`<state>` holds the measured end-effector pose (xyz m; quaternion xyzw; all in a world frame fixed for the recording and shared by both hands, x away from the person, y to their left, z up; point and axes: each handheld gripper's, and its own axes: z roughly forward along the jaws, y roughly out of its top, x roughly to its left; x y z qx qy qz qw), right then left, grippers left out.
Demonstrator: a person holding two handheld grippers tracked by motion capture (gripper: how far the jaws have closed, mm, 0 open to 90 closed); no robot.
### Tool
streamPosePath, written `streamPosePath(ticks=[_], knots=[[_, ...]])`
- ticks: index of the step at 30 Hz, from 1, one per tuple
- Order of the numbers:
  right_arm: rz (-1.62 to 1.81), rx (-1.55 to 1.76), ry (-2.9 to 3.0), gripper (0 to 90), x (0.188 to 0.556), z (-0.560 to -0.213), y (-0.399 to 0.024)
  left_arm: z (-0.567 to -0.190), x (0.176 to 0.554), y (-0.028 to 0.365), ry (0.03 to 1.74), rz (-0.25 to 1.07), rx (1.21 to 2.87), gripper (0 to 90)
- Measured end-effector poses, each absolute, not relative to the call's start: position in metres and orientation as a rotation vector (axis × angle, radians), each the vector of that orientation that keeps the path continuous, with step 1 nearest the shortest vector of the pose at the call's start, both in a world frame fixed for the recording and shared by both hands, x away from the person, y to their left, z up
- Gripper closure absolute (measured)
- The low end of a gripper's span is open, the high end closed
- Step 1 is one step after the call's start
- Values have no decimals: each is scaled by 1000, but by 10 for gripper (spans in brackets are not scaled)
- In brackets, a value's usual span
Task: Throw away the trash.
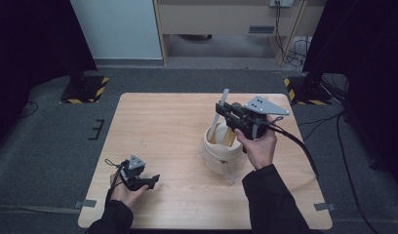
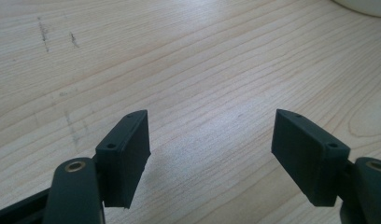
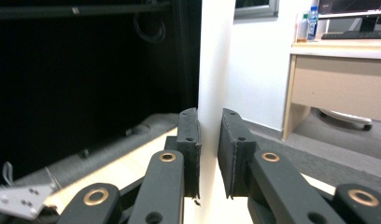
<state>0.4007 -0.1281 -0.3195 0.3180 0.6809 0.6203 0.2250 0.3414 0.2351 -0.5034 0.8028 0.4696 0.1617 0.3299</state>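
Pale woodgrain table (image 1: 158, 126); right tongs (image 3: 209, 140) clamp flat white stick (image 3: 214, 70).

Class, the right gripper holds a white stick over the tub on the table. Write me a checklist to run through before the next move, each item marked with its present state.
1. Right gripper shut on the white stick: ok.
2. Stick's lower end inside the white tub: ok, seen from the high view.
3. Tub upright on the table: ok.
4. Left gripper open, nothing between its pads: ok.
5. Left gripper steadying the tub: not ok, it sits well apart.
6. What the tub contains: cannot tell.
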Motion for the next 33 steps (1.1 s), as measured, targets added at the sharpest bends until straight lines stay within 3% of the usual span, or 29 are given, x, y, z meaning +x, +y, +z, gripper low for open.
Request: streamPosePath(ticks=[21,29,33], knots=[[1627,894,1975,743,406,-346,-118,-505,343,234,1227,414,2106,278],[1681,921,1887,541,405,-334,-130,-505,343,235,1232,417,2103,278],[1676,935,1822,369,404,-325,-145,-505,343,236,1234,418,2100,277]])
